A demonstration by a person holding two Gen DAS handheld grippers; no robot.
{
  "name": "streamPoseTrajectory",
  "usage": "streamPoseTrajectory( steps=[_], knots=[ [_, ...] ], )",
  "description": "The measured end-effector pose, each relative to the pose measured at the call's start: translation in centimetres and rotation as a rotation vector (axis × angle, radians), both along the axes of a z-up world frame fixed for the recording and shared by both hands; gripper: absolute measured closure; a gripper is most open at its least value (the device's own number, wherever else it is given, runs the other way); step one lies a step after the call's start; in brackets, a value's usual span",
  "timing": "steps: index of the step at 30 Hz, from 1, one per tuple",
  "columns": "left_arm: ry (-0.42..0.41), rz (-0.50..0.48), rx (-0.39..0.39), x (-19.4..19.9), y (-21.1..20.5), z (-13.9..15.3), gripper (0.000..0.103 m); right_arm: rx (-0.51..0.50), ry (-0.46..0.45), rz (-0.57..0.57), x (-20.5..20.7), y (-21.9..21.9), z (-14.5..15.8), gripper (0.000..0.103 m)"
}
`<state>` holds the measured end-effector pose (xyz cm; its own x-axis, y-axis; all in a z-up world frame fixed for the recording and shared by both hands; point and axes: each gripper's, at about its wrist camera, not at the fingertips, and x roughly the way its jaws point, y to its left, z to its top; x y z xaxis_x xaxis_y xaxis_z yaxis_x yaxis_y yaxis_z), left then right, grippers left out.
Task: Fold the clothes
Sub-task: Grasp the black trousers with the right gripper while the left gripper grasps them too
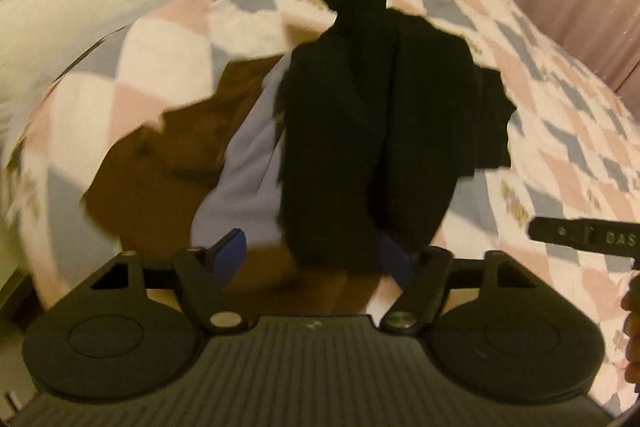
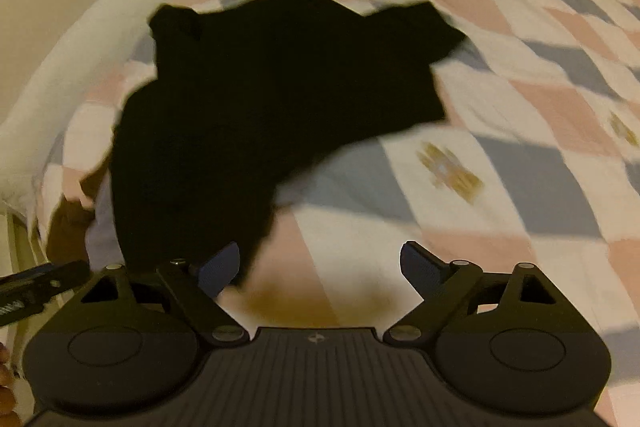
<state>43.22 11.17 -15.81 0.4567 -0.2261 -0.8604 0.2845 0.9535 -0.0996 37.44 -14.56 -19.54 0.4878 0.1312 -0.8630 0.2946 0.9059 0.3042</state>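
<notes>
The crumpled black cloth garment [image 2: 248,107] lies on the checked quilt bed [image 2: 520,155]. Your left gripper [image 1: 316,255] and right gripper [image 2: 320,267] both stand wide apart, holding nothing. The garment looks soft and limp; pinch it at an edge.

The bedspread [image 2: 520,155] shows pink, grey-blue and white diamonds with small gold motifs; on it a black garment [image 1: 372,131], and at its nine o'clock lilac cloth [image 1: 244,183] over brown cloth [image 1: 160,167]

The black garment [image 1: 372,131] hides most of the lavender cloth [image 1: 244,179] (perhaps a shirt); both views are motion-blurred.
</notes>
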Motion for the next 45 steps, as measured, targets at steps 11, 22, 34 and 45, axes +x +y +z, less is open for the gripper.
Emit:
streamPoseTrajectory(
  steps=[11, 22, 34, 45],
  knots=[
    [0.003, -0.008, -0.075, 7.6, -0.5, -2.9, 0.051, -0.007, -0.063, -0.025, 10.8, 3.1, -2.0, 0.008],
    [0.055, -0.030, -0.099, 9.1, -1.4, -5.2, 0.098, 0.029, 0.032, -0.097, 9.4, -0.1, -5.5, 0.099],
    [0.018, -0.036, -0.123, 5.6, 1.0, -2.5, 0.101, -0.081, 0.336, -0.286, -10.3, -7.5, -6.5, 0.102],
    [0.073, -0.087, -0.147, 3.7, 0.0, -2.8, 0.084, -0.028, 0.587, -0.203, -18.9, -3.8, -10.1, 0.102]
  ],
)
